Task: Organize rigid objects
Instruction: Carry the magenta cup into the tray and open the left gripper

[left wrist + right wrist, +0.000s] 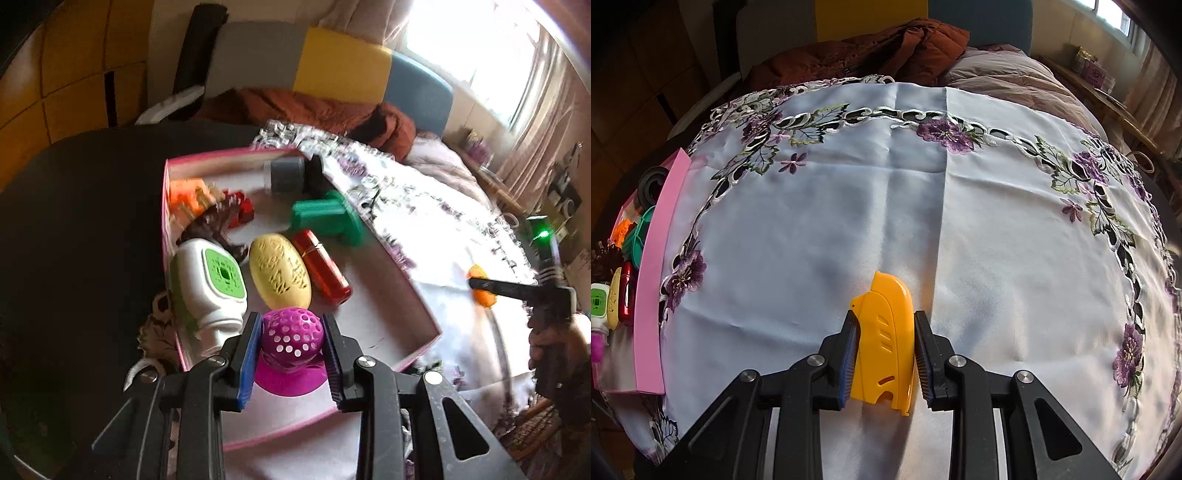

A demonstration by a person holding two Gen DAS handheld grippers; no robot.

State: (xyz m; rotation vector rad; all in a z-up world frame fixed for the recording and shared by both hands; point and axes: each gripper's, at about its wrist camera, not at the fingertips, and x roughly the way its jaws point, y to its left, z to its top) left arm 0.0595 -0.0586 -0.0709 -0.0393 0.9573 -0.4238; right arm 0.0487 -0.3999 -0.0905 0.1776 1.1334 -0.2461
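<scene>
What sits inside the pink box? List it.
Inside the pink box: white bottle, yellow egg, red cylinder, green spool, grey cylinder; the far corner's pieces overlap, unclear.

The cloth (pixel 849 206) is smooth and a bit shiny, with raised purple flowers (pixel 945 133) stitched on it. The yellow piece (pixel 886 332) is smooth, hard plastic, and the pink ball (pixel 291 334) is shiny plastic full of little holes. The red tube (pixel 321 267) is very glossy, the yellow egg (pixel 279 271) is matt with a bumpy pattern, and the box (pixel 406 295) looks like plain, smooth card.
</scene>
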